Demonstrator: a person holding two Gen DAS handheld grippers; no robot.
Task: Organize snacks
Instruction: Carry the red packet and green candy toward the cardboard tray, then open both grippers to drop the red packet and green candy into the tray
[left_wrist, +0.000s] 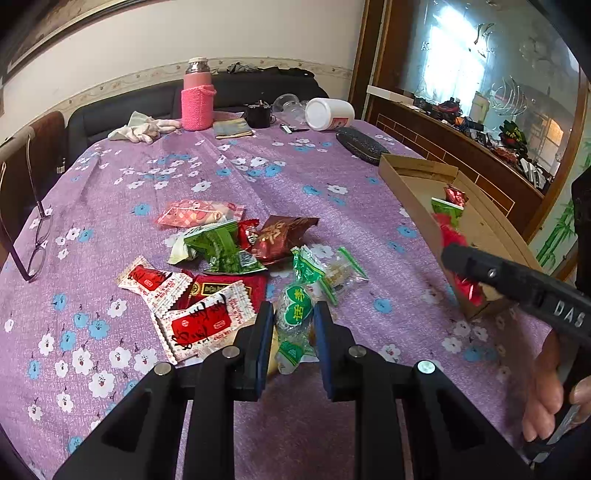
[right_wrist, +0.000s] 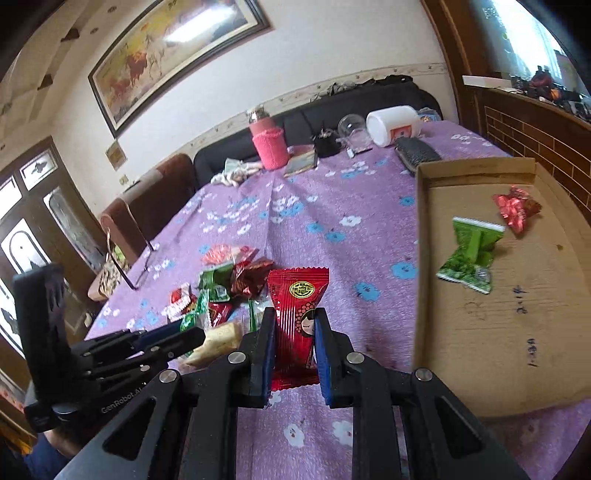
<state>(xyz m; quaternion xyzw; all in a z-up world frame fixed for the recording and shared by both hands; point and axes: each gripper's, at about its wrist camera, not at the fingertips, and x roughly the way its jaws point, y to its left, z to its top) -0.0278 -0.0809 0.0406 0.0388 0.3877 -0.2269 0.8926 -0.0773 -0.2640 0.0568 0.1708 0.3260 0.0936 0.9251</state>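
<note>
The cardboard box fills the right side of the right wrist view, open on the purple flowered desk. Inside it lie a green packet near the middle and a crumpled red foil packet toward the box's upper right; the two are apart. The rest of the box floor is bare cardboard with some pen marks.

The right gripper is clenched on a red packet bearing a gold seal and a cartoon face, held upright between the blue pads, just left of the box wall. At lower left of that view the left gripper reaches in sideways, its fingers closed on a clear packet holding a pale pastry.

The left wrist view shows the same grip from behind: the left gripper is clamped on a clear packet with a green label, low in the centre of the frame. Beyond it the loose pile of snacks sits on the desk in mid-frame: white-and-red packets, green ones, a dark red one. Only this view shows the glasses at the left edge and a hand at lower right, gripping the right tool's handle. The box appears edge-on at right, partly hidden by the right tool. Only the right wrist view shows the framed horse painting at upper left.
</note>
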